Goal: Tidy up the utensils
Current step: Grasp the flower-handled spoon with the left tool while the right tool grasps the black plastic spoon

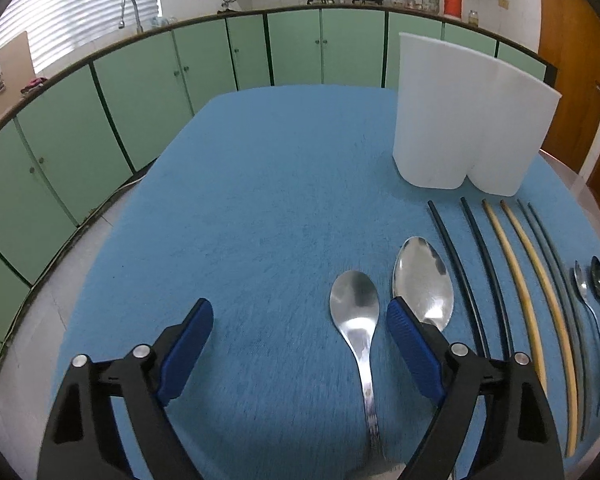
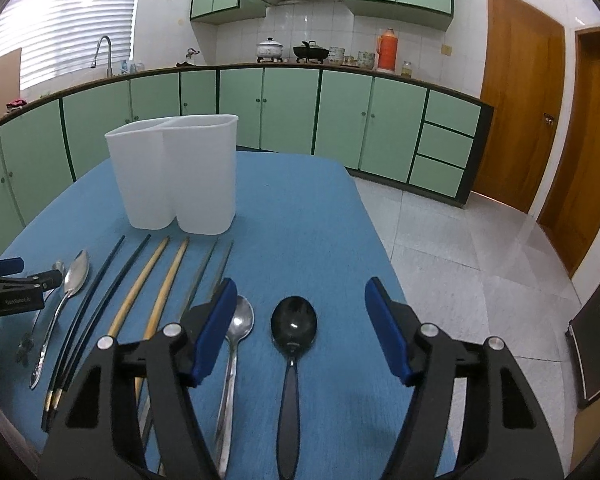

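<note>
Left wrist view: the small steel spoon is lying flat on the blue worktop, well in front of the white two-compartment holder, bowl pointing toward it. The large steel spoon is lying just beside it, on the side nearer the holder. The left hand-held gripper is hovering wide open, gripping nothing; the small spoon is sitting between its pads, while one pad is overlapping the large spoon's bowl.

Right wrist view: the black spoon is lying at the row's far end from the holder, a slim steel spoon next to it, then the chopsticks. The right hand-held gripper is also open and empty, straddling the black spoon.

Risks, as I'm reading it: flat handles on cloth are giving the pads little to bite, so either spoon could be skating away on closing. The left pad could be catching the large spoon too, dragging both. The right pad is sitting close to the slim spoon, same problem.
</note>
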`<state>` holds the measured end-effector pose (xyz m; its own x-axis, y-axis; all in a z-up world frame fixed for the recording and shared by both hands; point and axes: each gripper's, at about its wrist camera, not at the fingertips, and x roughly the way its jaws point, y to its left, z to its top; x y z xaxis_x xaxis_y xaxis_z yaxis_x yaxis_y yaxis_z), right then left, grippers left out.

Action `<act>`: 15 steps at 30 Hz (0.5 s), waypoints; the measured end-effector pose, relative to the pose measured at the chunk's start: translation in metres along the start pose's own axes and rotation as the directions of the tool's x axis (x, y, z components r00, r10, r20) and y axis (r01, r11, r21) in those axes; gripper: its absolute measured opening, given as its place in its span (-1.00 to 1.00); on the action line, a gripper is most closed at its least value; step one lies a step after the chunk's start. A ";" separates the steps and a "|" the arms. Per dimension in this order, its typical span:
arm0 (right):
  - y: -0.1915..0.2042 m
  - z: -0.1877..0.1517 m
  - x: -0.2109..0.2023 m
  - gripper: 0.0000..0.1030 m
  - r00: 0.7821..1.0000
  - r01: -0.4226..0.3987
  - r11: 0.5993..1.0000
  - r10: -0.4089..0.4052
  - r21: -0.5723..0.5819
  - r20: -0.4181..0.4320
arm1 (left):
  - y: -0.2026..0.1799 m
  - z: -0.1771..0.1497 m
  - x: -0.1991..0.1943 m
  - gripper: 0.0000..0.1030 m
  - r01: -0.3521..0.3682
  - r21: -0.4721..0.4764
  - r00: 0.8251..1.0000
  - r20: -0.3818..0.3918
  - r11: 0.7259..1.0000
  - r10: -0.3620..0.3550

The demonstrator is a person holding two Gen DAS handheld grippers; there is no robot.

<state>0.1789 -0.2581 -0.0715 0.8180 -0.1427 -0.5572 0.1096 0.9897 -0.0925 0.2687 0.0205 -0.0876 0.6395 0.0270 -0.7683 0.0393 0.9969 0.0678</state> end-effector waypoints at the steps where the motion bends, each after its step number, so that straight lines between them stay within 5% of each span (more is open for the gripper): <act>1: 0.000 0.000 0.002 0.26 1.000 0.001 1.000 -0.001 0.000 -0.002 | -0.001 0.001 0.003 0.69 0.001 0.001 1.000 -0.004 1.000 -0.001; 6: -0.001 -0.001 0.012 0.26 1.000 0.010 1.000 -0.010 -0.014 -0.018 | 0.004 0.005 0.008 0.66 0.013 -0.011 1.000 -0.011 1.000 -0.013; 15: -0.007 -0.007 0.031 0.05 0.995 -0.041 0.999 0.038 -0.036 -0.097 | 0.007 0.003 0.004 0.25 0.077 0.000 0.997 0.003 0.997 -0.077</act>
<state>0.1993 -0.2696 -0.0939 0.7628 -0.1060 -0.6379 0.0555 0.9936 -0.0987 0.2740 0.0274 -0.0883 0.6368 -0.0504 -0.7694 0.0884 0.9961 0.0080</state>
